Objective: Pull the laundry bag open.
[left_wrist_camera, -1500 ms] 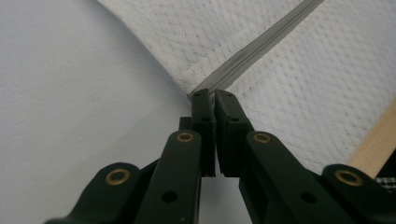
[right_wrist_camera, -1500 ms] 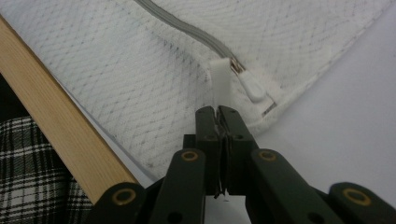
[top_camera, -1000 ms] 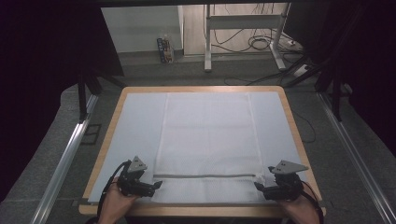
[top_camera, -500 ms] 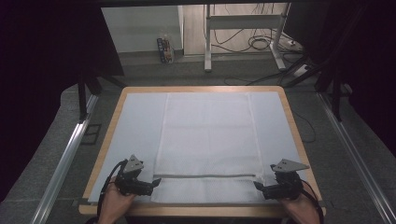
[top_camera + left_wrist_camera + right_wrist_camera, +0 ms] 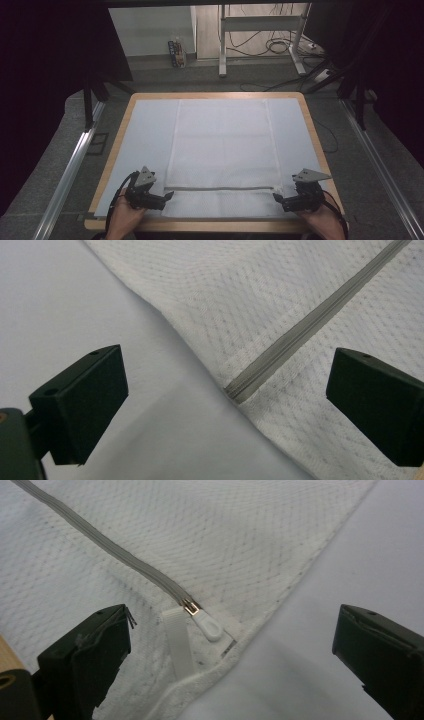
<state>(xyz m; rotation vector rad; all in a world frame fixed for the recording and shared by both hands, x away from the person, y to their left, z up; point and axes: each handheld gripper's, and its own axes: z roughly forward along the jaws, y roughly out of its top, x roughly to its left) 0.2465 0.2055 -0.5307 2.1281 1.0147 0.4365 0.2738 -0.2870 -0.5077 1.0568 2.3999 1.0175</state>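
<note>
White mesh laundry bag (image 5: 222, 150) lies flat on the pale blue mat (image 5: 145, 135) of the wood-rimmed table (image 5: 114, 135), long axis near to far. Grey zipper (image 5: 218, 188) crosses its near end left to right, zipped; white pull tab (image 5: 208, 627) sits at the right end. Left gripper (image 5: 166, 197) at the bag's near left corner, jaws spread, zipper's closed end (image 5: 235, 391) between them, untouched. Right gripper (image 5: 276, 199) at the near right corner, jaws have just been opening and stand wide, pull tab between them, not pinched. No readable writing or labels.
</note>
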